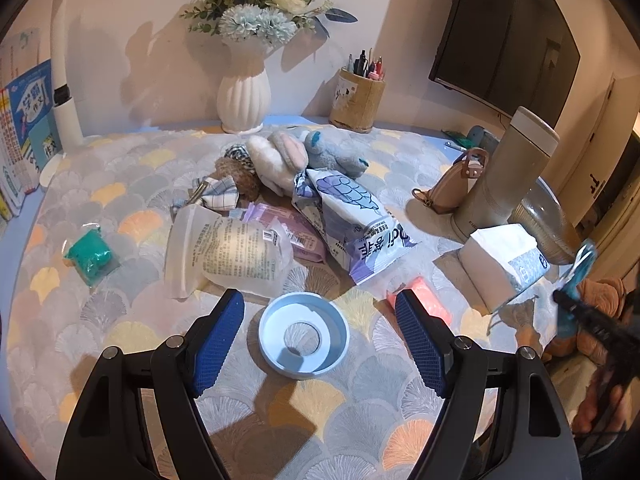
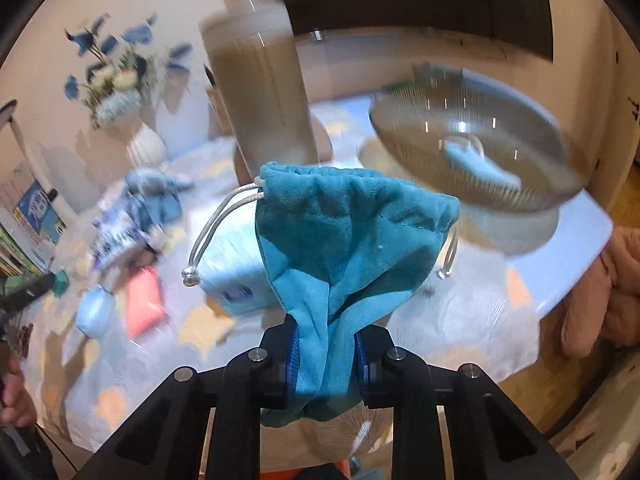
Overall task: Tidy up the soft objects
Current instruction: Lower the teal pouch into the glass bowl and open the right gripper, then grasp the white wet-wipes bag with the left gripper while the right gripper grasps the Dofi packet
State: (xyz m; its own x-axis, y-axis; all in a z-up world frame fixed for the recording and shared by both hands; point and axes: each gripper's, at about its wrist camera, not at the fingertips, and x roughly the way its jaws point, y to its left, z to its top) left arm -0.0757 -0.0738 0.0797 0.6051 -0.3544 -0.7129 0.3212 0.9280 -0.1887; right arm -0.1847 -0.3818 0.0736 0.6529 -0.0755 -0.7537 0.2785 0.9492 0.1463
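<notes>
A soft teal drawstring pouch (image 2: 344,240) is clamped by the right gripper (image 2: 326,364). The left gripper (image 1: 320,336) is held apart above a pale-blue plastic ring (image 1: 304,336) near the table's front edge.

We see a teal pouch (image 2: 352,232) with grey cords, a table (image 1: 120,320) cloth of grey, yellow and peach fans, a pale blue ring (image 1: 303,334), a green lump (image 1: 90,257), a pink pack (image 1: 430,298), and a white ribbed vase (image 1: 244,98).

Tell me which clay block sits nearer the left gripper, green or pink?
The pink block, just behind the left gripper's right finger; the green block lies far off left.
</notes>
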